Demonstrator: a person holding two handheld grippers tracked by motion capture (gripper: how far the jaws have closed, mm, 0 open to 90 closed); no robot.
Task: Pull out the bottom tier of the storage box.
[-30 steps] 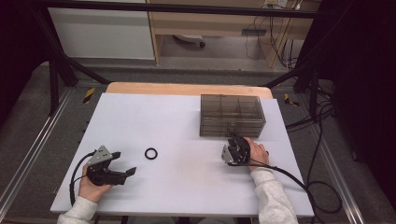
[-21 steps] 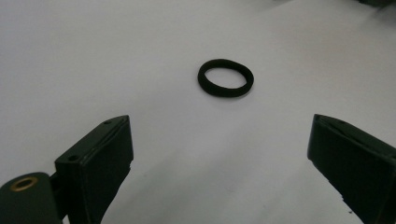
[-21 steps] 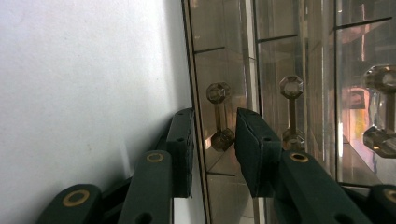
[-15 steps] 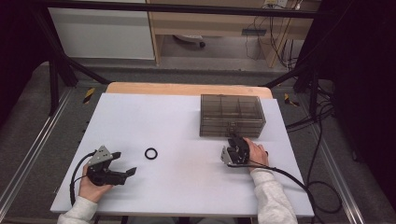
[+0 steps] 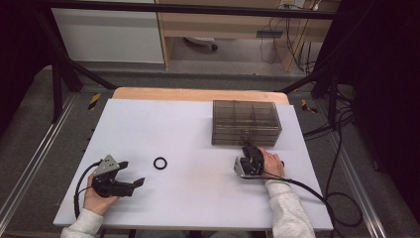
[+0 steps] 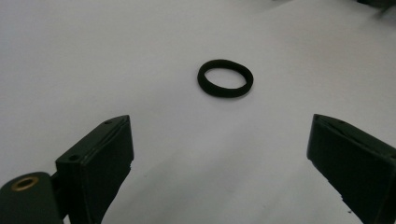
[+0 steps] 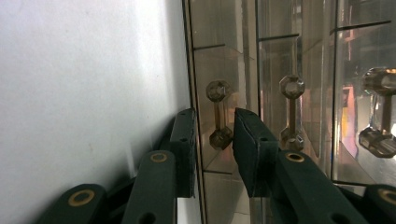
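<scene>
A smoky clear drawer box [image 5: 245, 119] stands at the back right of the white table [image 5: 198, 198]. My right gripper [image 5: 246, 148] lies on its side against the box's front. In the right gripper view its jaws [image 7: 214, 122] flank a faceted drawer handle [image 7: 219, 112]; they have just been closing, with a gap still visible beside the handle. A black ring [image 5: 160, 163] lies flat left of the table's middle. My left gripper [image 5: 132, 172] points at it from the near left, open wide, the ring [image 6: 225, 78] ahead of its fingertips [image 6: 219, 123].
More handles [image 7: 292, 112] sit on the neighbouring drawers. The table's wooden far edge [image 5: 198, 94] runs behind the box. Cables [image 5: 317, 193] trail off the right side, and another loops by the left hand.
</scene>
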